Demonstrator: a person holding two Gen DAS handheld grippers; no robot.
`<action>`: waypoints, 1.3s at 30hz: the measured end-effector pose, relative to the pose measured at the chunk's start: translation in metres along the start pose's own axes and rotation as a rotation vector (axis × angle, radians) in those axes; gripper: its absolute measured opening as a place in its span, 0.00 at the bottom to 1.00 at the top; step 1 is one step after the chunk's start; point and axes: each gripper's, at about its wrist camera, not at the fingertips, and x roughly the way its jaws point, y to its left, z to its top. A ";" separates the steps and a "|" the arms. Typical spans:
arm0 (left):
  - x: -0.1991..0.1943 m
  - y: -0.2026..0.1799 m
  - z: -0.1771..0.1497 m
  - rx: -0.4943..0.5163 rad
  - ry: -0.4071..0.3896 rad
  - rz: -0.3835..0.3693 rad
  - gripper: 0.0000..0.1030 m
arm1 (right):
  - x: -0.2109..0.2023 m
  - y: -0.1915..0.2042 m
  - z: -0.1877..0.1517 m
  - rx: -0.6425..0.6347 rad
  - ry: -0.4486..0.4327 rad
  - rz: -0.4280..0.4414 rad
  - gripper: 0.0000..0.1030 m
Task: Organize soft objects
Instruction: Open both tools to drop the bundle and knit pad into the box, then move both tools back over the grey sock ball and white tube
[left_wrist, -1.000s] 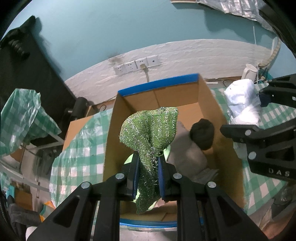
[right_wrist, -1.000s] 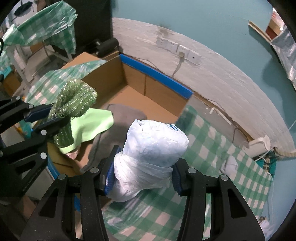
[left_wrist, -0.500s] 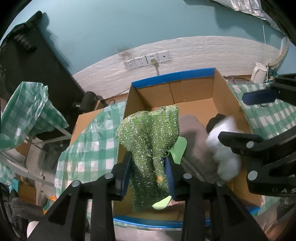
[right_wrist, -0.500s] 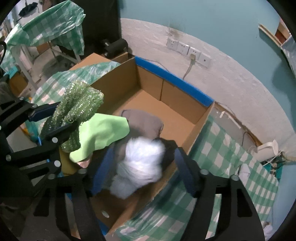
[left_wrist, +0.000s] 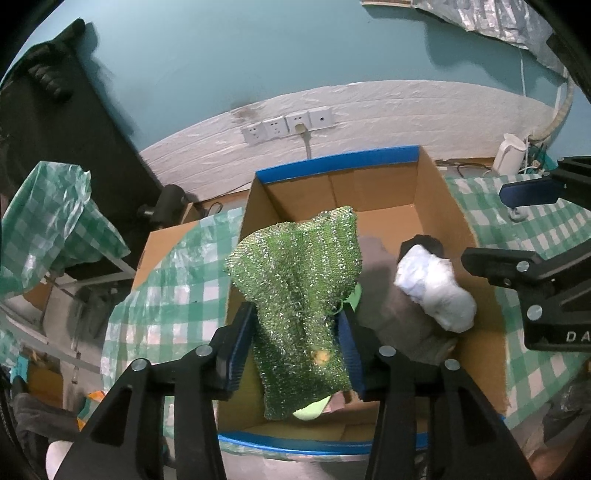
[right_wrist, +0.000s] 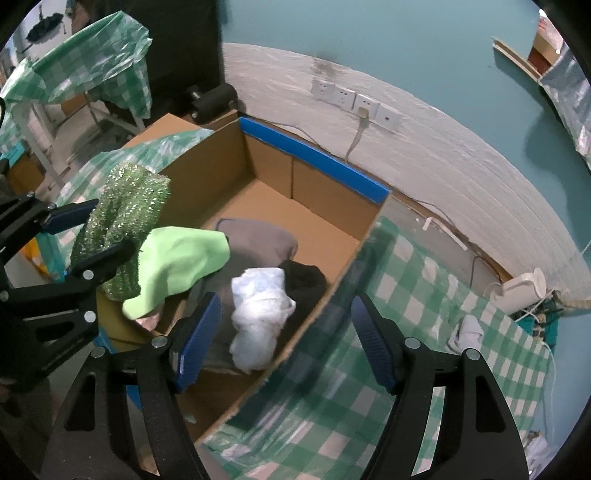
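Observation:
A sparkly green knit cloth (left_wrist: 295, 295) hangs between the pads of my left gripper (left_wrist: 293, 343), which has opened; the cloth still drapes there above the cardboard box (left_wrist: 436, 192). It also shows in the right wrist view (right_wrist: 122, 225). My right gripper (right_wrist: 284, 343) is open and empty above the box's right wall. A white plastic bundle (right_wrist: 260, 314) lies inside the box, also seen in the left wrist view (left_wrist: 434, 291). It rests beside a black soft item (right_wrist: 306, 280), a grey cloth (right_wrist: 258, 240) and a light green cloth (right_wrist: 177, 262).
The box (right_wrist: 317, 162) has blue-taped rims and stands by a green checked tablecloth (right_wrist: 406, 325). A white kettle (right_wrist: 524, 288) and a small white item (right_wrist: 467, 328) sit at the far right. Wall sockets (left_wrist: 288, 125) are behind.
My right gripper opened and dropped the white bundle into the box, then drew back to the right. My left gripper's jaws widened around the green cloth, which sags lower.

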 end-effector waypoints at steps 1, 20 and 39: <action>-0.001 -0.001 0.000 0.001 -0.003 -0.005 0.45 | -0.001 -0.002 -0.001 0.003 0.000 -0.002 0.71; -0.013 -0.043 0.008 0.079 -0.033 -0.058 0.45 | -0.017 -0.047 -0.043 0.065 0.003 -0.049 0.71; -0.025 -0.102 0.014 0.181 -0.050 -0.115 0.50 | -0.036 -0.086 -0.078 0.108 -0.010 -0.093 0.71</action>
